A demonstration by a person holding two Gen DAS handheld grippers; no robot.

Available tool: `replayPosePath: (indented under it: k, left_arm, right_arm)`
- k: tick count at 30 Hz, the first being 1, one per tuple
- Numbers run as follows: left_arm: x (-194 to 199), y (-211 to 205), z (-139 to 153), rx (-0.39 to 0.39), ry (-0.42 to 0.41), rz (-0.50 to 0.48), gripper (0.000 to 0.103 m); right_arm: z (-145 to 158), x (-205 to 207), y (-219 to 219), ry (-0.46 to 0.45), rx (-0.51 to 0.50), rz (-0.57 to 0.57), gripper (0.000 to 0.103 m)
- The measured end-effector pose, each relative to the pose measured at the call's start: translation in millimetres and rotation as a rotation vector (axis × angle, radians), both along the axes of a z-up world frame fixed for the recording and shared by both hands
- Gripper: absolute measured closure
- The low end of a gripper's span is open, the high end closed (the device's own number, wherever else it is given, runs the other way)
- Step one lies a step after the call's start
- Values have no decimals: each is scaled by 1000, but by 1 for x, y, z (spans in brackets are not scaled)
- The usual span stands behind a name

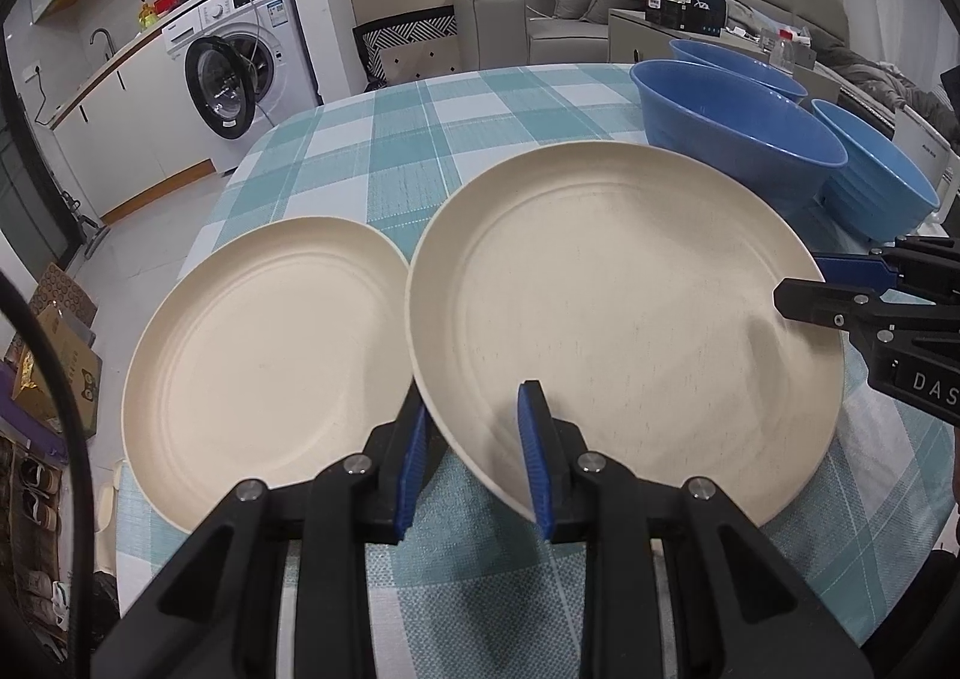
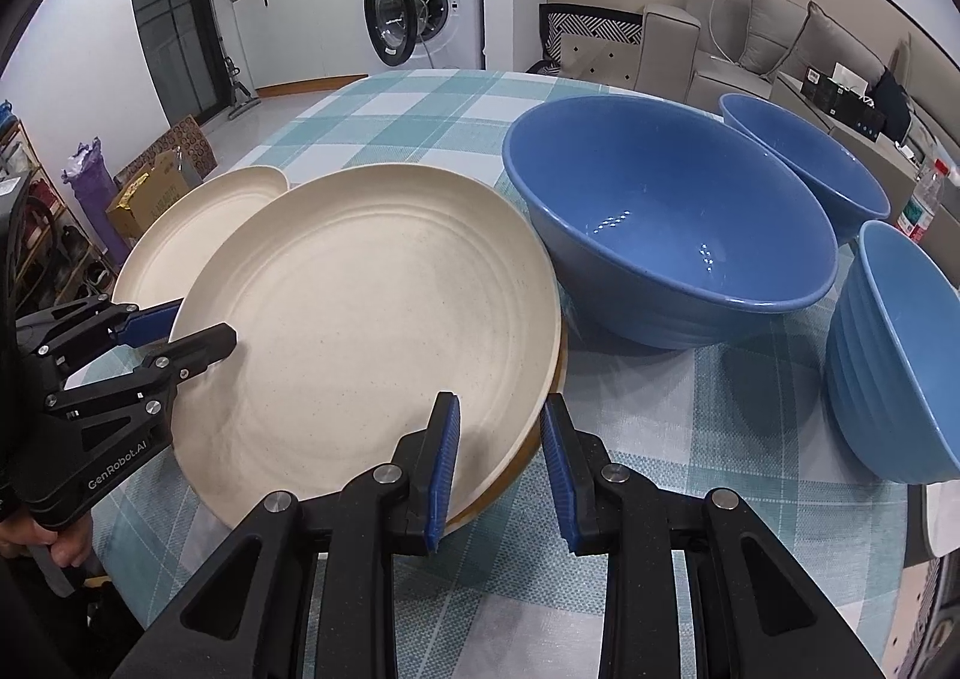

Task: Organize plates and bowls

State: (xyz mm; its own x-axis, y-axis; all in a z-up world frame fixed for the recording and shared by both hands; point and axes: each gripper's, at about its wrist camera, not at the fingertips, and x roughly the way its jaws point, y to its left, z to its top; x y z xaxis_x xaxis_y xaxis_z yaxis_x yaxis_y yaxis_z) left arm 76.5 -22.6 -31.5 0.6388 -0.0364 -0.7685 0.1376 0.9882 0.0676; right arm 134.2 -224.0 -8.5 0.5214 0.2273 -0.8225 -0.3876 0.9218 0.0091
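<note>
I am holding the big cream plate (image 1: 624, 319) lifted at a tilt above the checked tablecloth (image 1: 384, 150), my left gripper (image 1: 477, 460) clamped on its near rim and my right gripper (image 2: 501, 466) clamped on the opposite rim. The second plate (image 1: 264, 361) is lying just beside it. If either thin-edge grip is slipping, I judge the plate could drop onto its neighbour or swing into the nearest blue bowl (image 2: 666, 223).

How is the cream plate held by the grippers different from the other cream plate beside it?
The held plate is clamped at its rim by the left gripper and right gripper; the other plate is touched by neither. The held plate is raised and tilted, its edge overlapping the other plate, which lies flat on the tablecloth. Both are round, cream and empty.
</note>
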Motion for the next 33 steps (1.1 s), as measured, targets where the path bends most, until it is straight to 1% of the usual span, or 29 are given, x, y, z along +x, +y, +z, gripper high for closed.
replayPosePath:
  k: [5,7,8,10,11,13,15,16,19,23,26,27,28,29,30,32,33]
  left_arm:
    - [0,-2,-1,5,7,-7,75]
    - [0,-3,-2,17,5,-8,73]
    - [0,-3,-2,20,5,-10,72]
    - [-1,-5,-3,22,7,-18,66]
    - [-1,-6,-4,26,9,-20,64]
    - [-1,-8,-5,27,15,-30,57]
    - [-2,-9,-5,16,20,-35,54]
    - [-2,-9,-5,16,20,-35,54]
    - [-2,-9,-5,8,25,-41,51]
    - [-3,-7,-5,-6,31,-44,50]
    - [-2,-6,-3,-21,34,-43,48]
    - [-2,-5,-2,-23,32,-40,48]
    - [-2,-4,0,-25,30,-38,47]
    - [-3,-3,1,-30,28,-35,47]
    - [-3,-2,3,-35,23,-35,44]
    - [-5,1,8,-43,8,-26,27]
    - [-6,3,11,-48,-7,-19,13]
  right_arm:
    - [-4,1,1,0,-19,-4,74]
    - [-4,1,1,1,-17,-4,73]
    - [-4,1,1,3,-12,-3,72]
    - [-5,1,0,11,-2,2,67]
    - [-6,2,1,14,-1,4,66]
    - [-6,2,0,15,8,8,62]
    - [-3,1,-1,19,40,21,58]
    - [-2,1,-2,18,48,25,57]
    - [0,1,-3,18,57,26,57]
    - [1,0,-4,18,65,28,53]
    - [4,-1,-6,7,73,23,36]
    - [5,-1,-6,2,79,21,26]
    - [7,-1,-7,-3,87,19,20]
    - [9,-2,-8,-11,96,19,19]
    - [12,-2,-8,-16,107,24,19]
    - [15,-4,-8,-19,131,42,15]
    - [17,-4,-7,-24,137,45,13]
